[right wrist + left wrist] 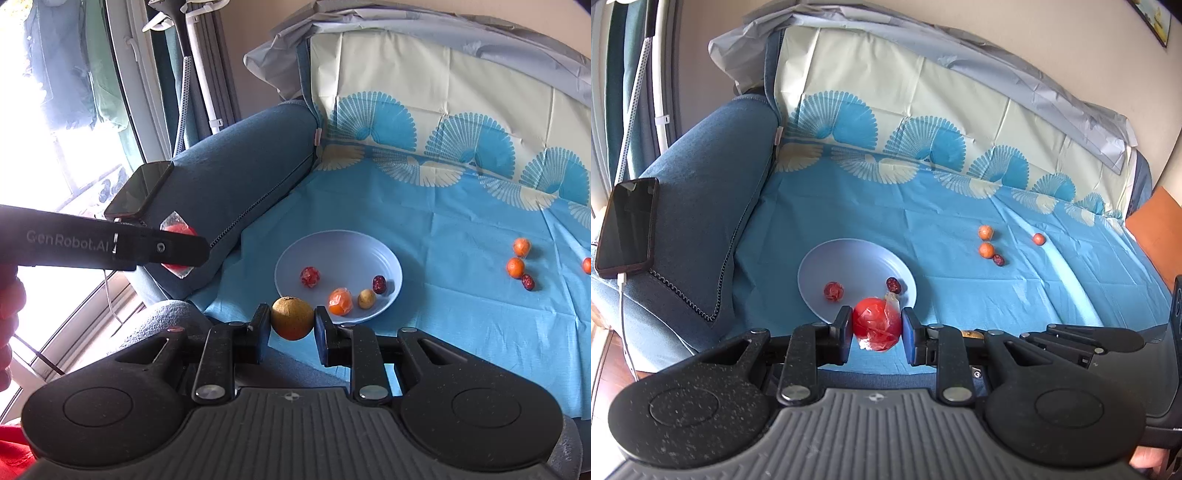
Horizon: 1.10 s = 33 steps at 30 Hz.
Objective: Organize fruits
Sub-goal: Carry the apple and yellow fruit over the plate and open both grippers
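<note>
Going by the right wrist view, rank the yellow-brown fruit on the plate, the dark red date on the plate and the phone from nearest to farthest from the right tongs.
1. Yellow-brown fruit, near edge of the plate, just right of the right tongs.
2. Date, just behind it on the plate.
3. Phone, far left on the sofa arm.

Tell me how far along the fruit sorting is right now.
Partly done: four small fruits lie in the plate. In hand: the left gripper holds a red wrapped fruit, the right gripper a brown fruit. Left: four loose fruits on the blue cloth.
</note>
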{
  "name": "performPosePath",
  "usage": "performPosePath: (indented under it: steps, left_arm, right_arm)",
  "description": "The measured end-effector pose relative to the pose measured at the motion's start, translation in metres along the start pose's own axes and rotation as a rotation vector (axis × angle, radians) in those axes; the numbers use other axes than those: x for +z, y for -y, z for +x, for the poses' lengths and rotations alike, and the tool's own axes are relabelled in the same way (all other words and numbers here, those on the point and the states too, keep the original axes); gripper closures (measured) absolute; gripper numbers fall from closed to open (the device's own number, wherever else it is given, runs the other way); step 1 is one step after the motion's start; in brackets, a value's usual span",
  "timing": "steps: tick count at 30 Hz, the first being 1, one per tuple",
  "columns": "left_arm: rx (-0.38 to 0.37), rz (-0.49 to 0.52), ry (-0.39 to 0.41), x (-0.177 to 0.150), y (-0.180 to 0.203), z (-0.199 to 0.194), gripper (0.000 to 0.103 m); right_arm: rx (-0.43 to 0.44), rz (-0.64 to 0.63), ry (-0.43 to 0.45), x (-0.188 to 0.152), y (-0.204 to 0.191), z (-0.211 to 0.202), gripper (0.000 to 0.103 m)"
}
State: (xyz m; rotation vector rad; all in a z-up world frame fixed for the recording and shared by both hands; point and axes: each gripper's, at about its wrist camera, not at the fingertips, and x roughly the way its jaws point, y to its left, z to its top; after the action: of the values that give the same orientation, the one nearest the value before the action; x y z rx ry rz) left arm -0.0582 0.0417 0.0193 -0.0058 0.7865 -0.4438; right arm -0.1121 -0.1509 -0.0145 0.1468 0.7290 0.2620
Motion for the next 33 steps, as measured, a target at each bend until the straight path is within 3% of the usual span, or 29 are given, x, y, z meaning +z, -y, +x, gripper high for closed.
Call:
performPosePath:
  steps: [16, 28, 33]
  left_arm:
    - [0.051, -0.017, -0.044, 0.034, -0.016, 0.058, 0.073]
    - [0.103, 0.011, -0.156, 0.058, -0.024, 0.165, 0.073]
    - [0.093, 0.019, -0.162, 0.067, -0.028, 0.206, 0.073]
  right_arm:
    - [-0.026, 0.040, -0.045, 0.011, 0.026, 0.043, 0.077]
    - [-0.078, 0.043, -0.086, 0.026, 0.065, 0.124, 0.077]
    - [-0.086, 0.038, -0.112, 0.030, 0.076, 0.163, 0.077]
